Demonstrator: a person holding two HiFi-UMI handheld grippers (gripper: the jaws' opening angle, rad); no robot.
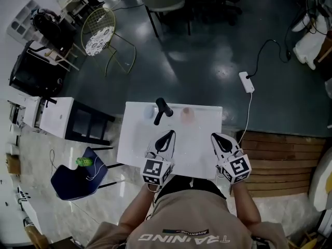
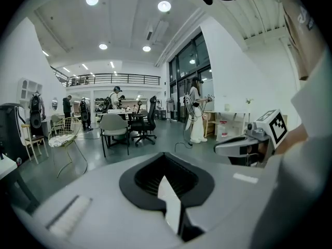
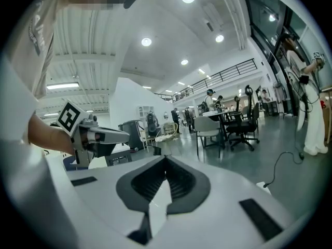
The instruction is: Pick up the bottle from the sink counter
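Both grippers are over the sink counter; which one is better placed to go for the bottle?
Probably the right gripper: only bare counter lies between it and the bottle. The left gripper is about as near, but the faucet crowds it. Both are shut.

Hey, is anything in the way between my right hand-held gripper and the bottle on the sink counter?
Nothing visible. In the head view only bare counter lies between the right hand-held gripper and the pinkish bottle. The black faucet stands to the bottle's left, off that path.
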